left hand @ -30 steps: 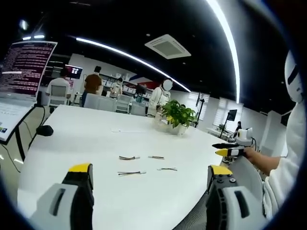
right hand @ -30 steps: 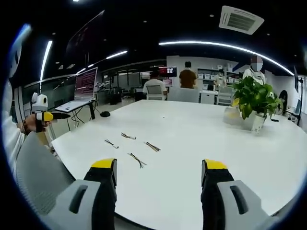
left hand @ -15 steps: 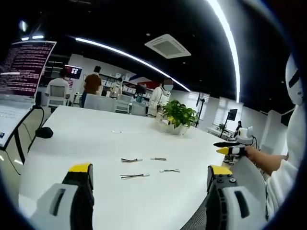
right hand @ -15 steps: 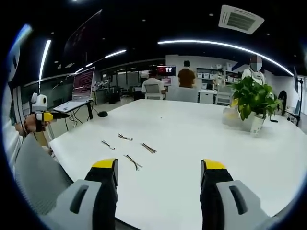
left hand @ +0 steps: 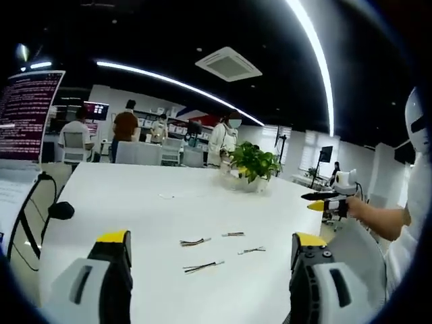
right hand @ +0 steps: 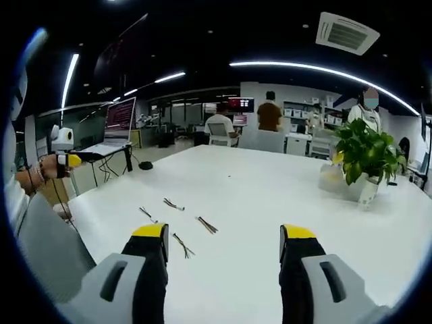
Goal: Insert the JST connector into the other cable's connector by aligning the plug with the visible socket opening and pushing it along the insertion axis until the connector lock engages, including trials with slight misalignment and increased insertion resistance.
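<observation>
Several short wired JST cables lie loose on the white table (left hand: 128, 192). In the left gripper view they are one cable (left hand: 195, 241), a second cable (left hand: 233, 234), a third cable (left hand: 251, 250) and the nearest cable (left hand: 202, 267). My left gripper (left hand: 210, 240) hangs open above the near table edge, short of them, with nothing between its jaws. The right gripper (left hand: 329, 202) shows at the right, held in a hand. In the right gripper view my right gripper (right hand: 224, 233) is open and empty, with the closest cable (right hand: 182, 246) just left of its left jaw. The left gripper (right hand: 63, 154) shows at the far left.
A potted plant (left hand: 253, 162) (right hand: 364, 154) stands on the far side of the table. A laptop (left hand: 25, 108) (right hand: 119, 125) on a stand and a black mouse (left hand: 61, 210) (right hand: 145, 165) sit off one end. Several people stand or sit in the background.
Both cameras have shifted a little, so the cables sit slightly differently in each view. The cables themselves have not moved, and both grippers stay open and empty.
</observation>
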`<act>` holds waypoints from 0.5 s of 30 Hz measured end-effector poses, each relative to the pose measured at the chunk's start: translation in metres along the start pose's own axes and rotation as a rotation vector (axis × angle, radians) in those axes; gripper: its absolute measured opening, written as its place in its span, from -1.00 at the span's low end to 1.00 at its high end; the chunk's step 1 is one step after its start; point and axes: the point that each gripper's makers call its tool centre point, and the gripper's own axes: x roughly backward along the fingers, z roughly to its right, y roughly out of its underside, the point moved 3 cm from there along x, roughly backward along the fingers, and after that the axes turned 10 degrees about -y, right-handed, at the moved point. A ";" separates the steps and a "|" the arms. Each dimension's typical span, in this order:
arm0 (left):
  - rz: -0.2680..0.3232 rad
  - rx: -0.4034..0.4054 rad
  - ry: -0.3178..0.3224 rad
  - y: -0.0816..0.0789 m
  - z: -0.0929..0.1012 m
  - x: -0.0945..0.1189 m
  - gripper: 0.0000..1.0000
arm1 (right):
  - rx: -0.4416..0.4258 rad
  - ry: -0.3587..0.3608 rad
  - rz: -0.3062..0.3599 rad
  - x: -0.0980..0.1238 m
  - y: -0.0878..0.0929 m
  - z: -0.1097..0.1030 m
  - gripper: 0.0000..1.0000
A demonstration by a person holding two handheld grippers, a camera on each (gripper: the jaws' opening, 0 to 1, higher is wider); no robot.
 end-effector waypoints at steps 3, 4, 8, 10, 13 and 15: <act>0.004 0.011 0.036 -0.005 -0.001 -0.010 0.94 | 0.029 -0.016 -0.012 -0.008 -0.007 0.003 0.25; 0.004 0.012 0.041 -0.006 -0.002 -0.013 0.94 | 0.035 -0.022 -0.015 -0.010 -0.009 0.004 0.25; 0.002 -0.008 0.062 -0.010 -0.005 -0.029 0.94 | 0.057 -0.044 -0.025 -0.022 -0.016 0.014 0.24; -0.005 -0.017 0.075 -0.011 -0.007 -0.036 0.94 | 0.064 -0.056 -0.027 -0.028 -0.019 0.017 0.23; 0.001 -0.054 0.093 -0.013 -0.008 -0.049 0.93 | 0.072 -0.074 -0.032 -0.035 -0.022 0.019 0.15; 0.010 -0.123 0.084 -0.013 -0.011 -0.059 0.92 | 0.082 -0.078 -0.034 -0.042 -0.022 0.020 0.13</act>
